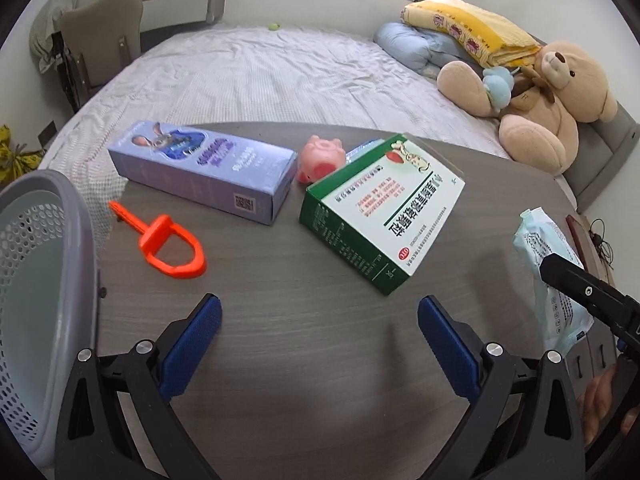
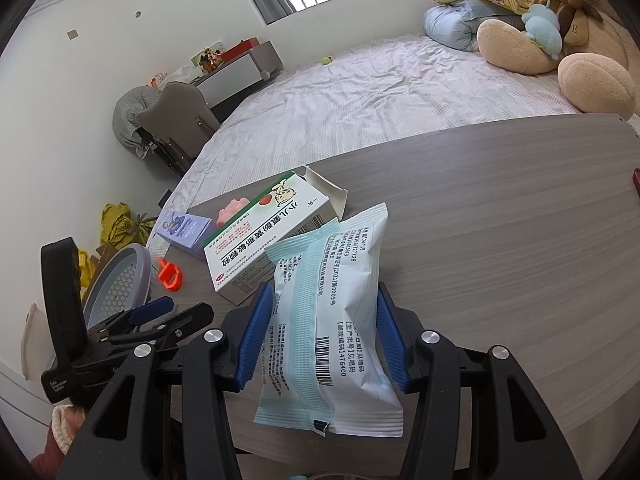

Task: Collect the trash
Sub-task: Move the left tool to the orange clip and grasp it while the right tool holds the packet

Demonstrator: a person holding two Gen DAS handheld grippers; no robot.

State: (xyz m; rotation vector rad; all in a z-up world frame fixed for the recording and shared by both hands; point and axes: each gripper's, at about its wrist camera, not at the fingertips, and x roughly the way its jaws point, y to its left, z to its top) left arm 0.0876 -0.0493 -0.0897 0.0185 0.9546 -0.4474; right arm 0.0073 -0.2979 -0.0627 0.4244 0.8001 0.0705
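Note:
My right gripper (image 2: 320, 336) is shut on a light blue and white plastic packet (image 2: 332, 320) and holds it above the grey wooden table (image 2: 500, 240); the packet also shows in the left wrist view (image 1: 548, 272). My left gripper (image 1: 320, 344) is open and empty above the table's near part. A green and white medicine box (image 1: 380, 208) lies ahead of it, one end flap open. A purple box with a rabbit picture (image 1: 204, 168) lies to the left. A grey perforated basket (image 1: 44, 280) stands at the left edge.
An orange plastic tool (image 1: 168, 244) lies near the basket. A pink pig toy (image 1: 320, 158) sits between the two boxes. Beyond the table is a bed (image 1: 260, 68) with a teddy bear (image 1: 536, 88) and folded quilts. A chair (image 1: 100, 36) stands at the far left.

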